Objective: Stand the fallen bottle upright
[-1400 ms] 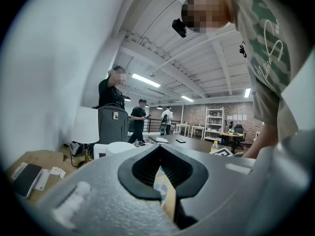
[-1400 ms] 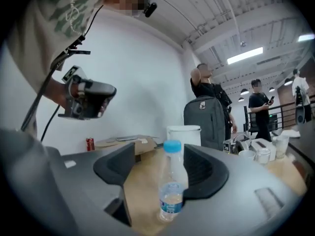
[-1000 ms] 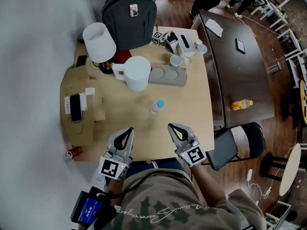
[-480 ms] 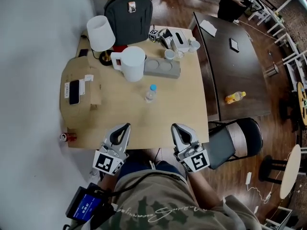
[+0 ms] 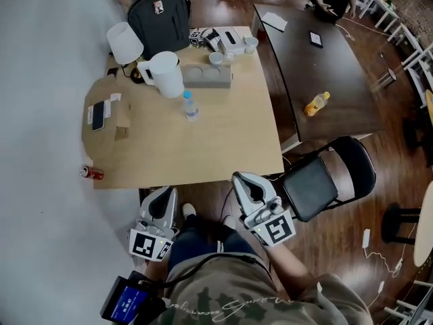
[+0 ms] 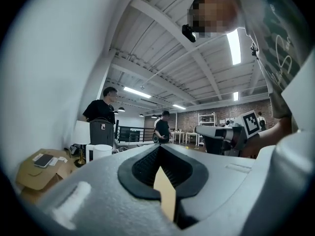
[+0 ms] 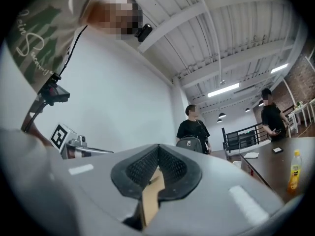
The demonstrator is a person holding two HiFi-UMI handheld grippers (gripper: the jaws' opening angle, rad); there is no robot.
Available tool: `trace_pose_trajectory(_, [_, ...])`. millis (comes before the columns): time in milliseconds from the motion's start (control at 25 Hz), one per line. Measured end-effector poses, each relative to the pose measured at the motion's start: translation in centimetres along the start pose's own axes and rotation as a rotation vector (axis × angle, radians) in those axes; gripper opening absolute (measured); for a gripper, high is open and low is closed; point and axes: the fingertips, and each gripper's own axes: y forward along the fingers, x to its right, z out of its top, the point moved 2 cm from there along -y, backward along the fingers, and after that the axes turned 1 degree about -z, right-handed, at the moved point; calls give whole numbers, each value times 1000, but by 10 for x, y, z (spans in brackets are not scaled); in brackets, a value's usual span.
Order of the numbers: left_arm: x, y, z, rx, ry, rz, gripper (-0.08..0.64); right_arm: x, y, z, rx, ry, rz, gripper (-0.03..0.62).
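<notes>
Dark wood flooring surrounds a pale wooden table (image 5: 223, 141) in the head view. On it, the water bottle (image 5: 191, 105) stands upright with its blue cap on top, just beside a white pitcher (image 5: 166, 73). Both grippers hang off the table's near edge, well apart from the bottle.

Left gripper view: the left gripper (image 6: 158, 147) has its jaws closed together on nothing.

Right gripper view: the right gripper (image 7: 157, 146) is likewise closed and empty.

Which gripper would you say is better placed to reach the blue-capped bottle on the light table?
Left, slightly: the bottle stands upright left of centre on the table, more directly ahead of the left gripper. The right gripper sits nearer the chair. Both are shut, off the table.
</notes>
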Motion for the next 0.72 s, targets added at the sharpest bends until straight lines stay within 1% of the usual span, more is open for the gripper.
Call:
trace_pose_trajectory(80, [15,-16,8,4,1,-14,3,-18,-14,20,35,35,6,3])
trace_pose_trajectory(160, [27,-28,16,22,1,-22,3,-32,-23,36,50,73,19,3])
trace_pose_trajectory(280, [37,-42,23,46,-4,-60,3,-56,-31,53,60,48,22,3])
trace_pose_trajectory(360, [43,-57,26,61,-13,-87,3,-78,-39,57,57,46,10,3])
trace_pose_trajectory(480, [49,-71,32,91,-39,-120,3,-104,-42,50,30,40,9,2])
trace_pose_trajectory(640, [53,-84,34,108,-15,-146,3,-129,-33,52,55,35,15,2])
trace_pose_trajectory(720, [54,-87,34,117,-13,-158,3,-132,-33,52,58,30,0,3])
